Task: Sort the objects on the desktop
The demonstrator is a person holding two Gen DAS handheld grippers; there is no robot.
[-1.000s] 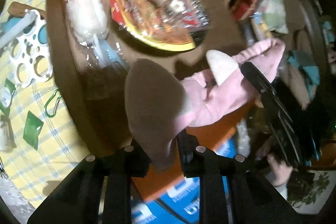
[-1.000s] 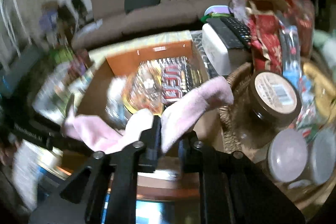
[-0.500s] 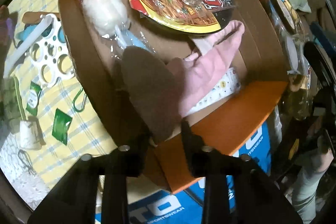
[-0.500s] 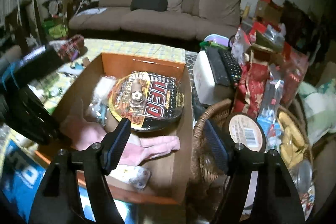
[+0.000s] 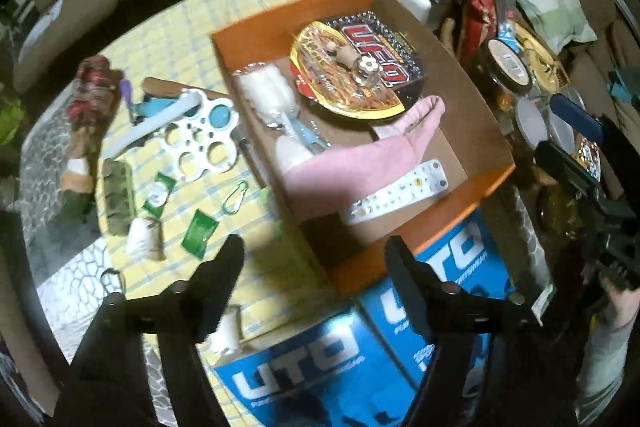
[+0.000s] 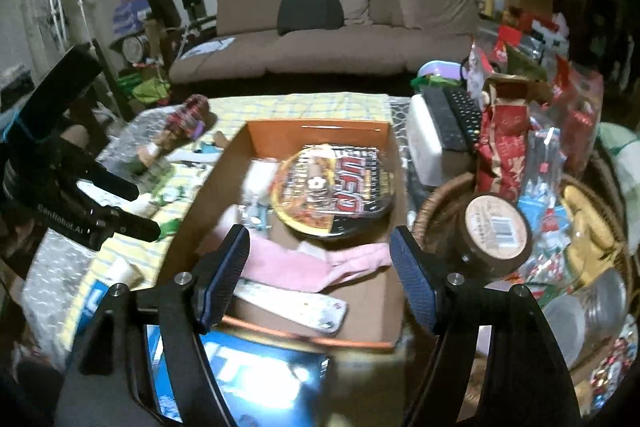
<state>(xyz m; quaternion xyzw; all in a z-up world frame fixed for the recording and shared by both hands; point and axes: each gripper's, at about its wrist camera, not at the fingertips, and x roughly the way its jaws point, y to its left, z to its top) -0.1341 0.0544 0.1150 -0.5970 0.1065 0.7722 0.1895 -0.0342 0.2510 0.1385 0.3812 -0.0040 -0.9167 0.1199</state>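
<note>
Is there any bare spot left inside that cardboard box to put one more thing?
Yes: the brown floor of the cardboard box between the noodle bowl and the white remote, right of the pink sock. The left side, around the wrapped brush, is crowded.

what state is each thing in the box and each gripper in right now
left gripper: fingers opening, empty
right gripper: fingers open, empty
pink sock: lying loose in cardboard box
white remote: flat, beside sock
noodle bowl: sealed, small bottle on top
</note>
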